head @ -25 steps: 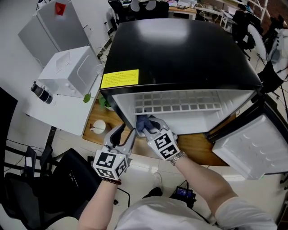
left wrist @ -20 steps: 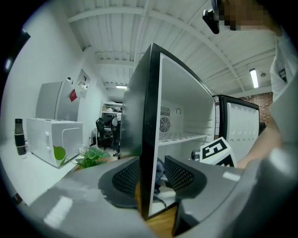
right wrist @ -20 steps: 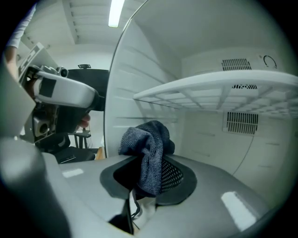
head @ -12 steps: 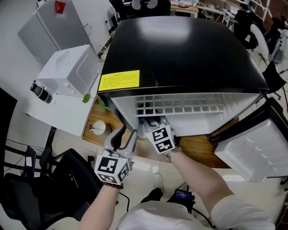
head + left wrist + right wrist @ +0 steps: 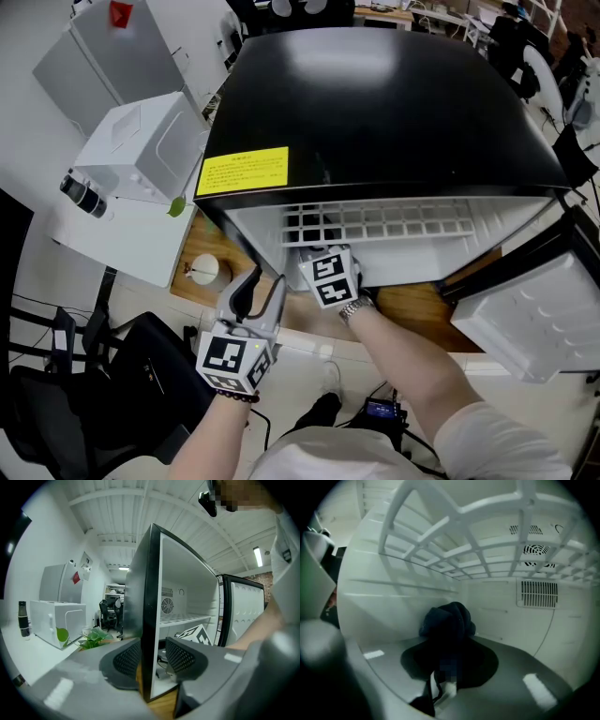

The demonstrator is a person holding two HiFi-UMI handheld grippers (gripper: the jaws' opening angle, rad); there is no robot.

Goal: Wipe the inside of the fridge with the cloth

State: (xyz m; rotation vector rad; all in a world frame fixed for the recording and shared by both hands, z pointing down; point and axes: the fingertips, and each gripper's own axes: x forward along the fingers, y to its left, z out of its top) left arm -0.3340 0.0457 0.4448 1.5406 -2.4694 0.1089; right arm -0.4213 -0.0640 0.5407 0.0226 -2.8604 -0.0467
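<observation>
Inside the fridge (image 5: 393, 588), the right hand-held gripper (image 5: 446, 670) clamps the dark cloth (image 5: 447, 620) bunched between its jaws.

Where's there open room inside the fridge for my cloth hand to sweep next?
Open: the fridge floor right of the right gripper, under the wire shelf, across to the open door. Tight: the left corner, where the cloth in that gripper sits close to the side wall.
</observation>
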